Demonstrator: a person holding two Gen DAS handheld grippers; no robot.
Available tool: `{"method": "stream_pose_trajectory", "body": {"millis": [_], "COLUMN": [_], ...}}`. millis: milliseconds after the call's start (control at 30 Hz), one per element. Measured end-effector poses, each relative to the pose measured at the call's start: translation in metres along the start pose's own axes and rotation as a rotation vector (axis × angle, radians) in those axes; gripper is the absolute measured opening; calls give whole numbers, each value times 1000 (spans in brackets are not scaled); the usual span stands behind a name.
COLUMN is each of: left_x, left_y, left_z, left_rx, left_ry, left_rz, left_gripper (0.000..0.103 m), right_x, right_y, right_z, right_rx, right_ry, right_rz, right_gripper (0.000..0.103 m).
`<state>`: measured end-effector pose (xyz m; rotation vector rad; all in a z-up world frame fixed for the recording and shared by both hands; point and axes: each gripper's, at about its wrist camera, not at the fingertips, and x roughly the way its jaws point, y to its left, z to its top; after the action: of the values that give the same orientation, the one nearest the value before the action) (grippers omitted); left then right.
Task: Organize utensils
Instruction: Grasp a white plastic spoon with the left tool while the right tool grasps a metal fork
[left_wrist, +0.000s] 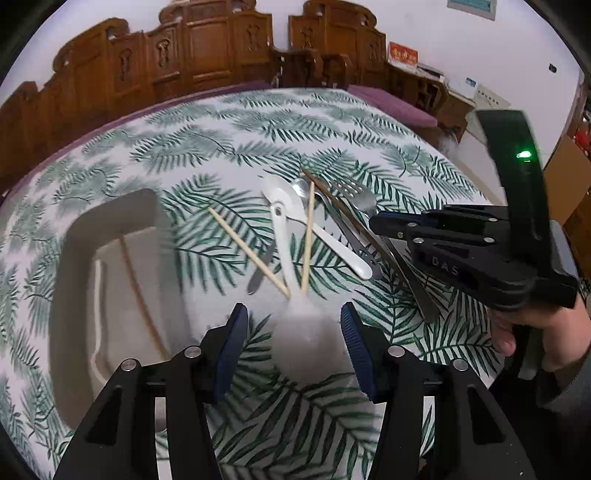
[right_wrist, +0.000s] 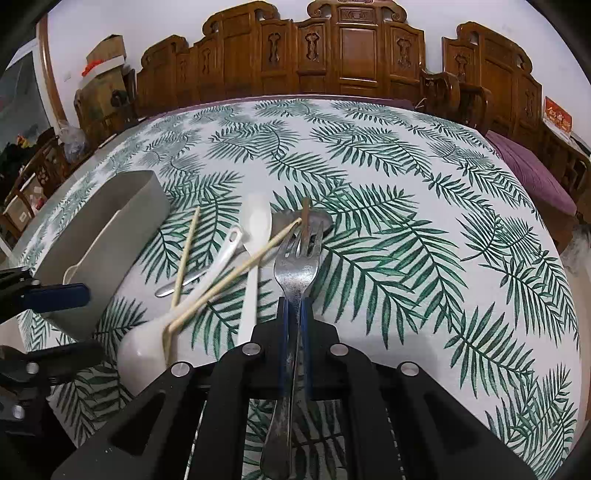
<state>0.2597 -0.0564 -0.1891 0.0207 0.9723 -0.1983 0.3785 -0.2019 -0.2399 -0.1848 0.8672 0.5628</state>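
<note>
Fork (right_wrist: 297, 266) sits clamped in the right gripper (right_wrist: 294, 306); left gripper (left_wrist: 291, 325) straddles a white spoon (left_wrist: 306, 332), half-open.

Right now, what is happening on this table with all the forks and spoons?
A person is sorting utensils with two handheld grippers. The right gripper is shut on a metal fork. The left gripper is open around the bowl of a white soup spoon, not pressing on it. More spoons and chopsticks lie in a pile on the leaf-print tablecloth. A grey tray already holds a few pieces.
</note>
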Motion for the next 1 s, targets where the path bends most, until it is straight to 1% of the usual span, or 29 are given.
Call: {"method": "stream_pose_trajectory", "body": {"millis": [200, 300, 367, 467, 500, 533, 600, 700, 733, 867, 1000], "left_x": [34, 47, 52, 53, 52, 51, 48, 46, 45, 43, 41], "left_y": [0, 6, 11, 15, 16, 16, 16, 17, 17, 18, 19], "left_z": [11, 12, 11, 11, 11, 11, 12, 12, 13, 13, 14], "left_rx": [-27, -65, -89, -116, -120, -120, -116, -110, -108, -100, -96], "left_ry": [90, 136, 156, 157, 157, 156, 153, 150, 148, 145, 132], "left_rz": [4, -15, -31, -53, -56, -56, -48, -43, -40, -29, -19], "left_gripper": [41, 39, 35, 32, 27, 20, 13, 10, 7, 6, 5], "right_x": [6, 6, 6, 6, 6, 6, 6, 7, 7, 7, 10], "right_y": [0, -1, 0, -1, -1, -1, -1, -3, -3, -4, -5], "right_z": [-5, -5, -5, -5, -5, -5, -5, -5, -5, -6, -7], "right_rx": [-4, 0, -3, -1, 1, 2, 4, 10, 12, 20, 26], "right_ry": [29, 31, 32, 33, 34, 34, 34, 36, 36, 37, 57], "right_rz": [19, 35, 40, 49, 50, 50, 52, 56, 56, 57, 53], "right_gripper": [8, 8, 8, 8, 8, 8, 8, 8, 9, 9, 12]}}
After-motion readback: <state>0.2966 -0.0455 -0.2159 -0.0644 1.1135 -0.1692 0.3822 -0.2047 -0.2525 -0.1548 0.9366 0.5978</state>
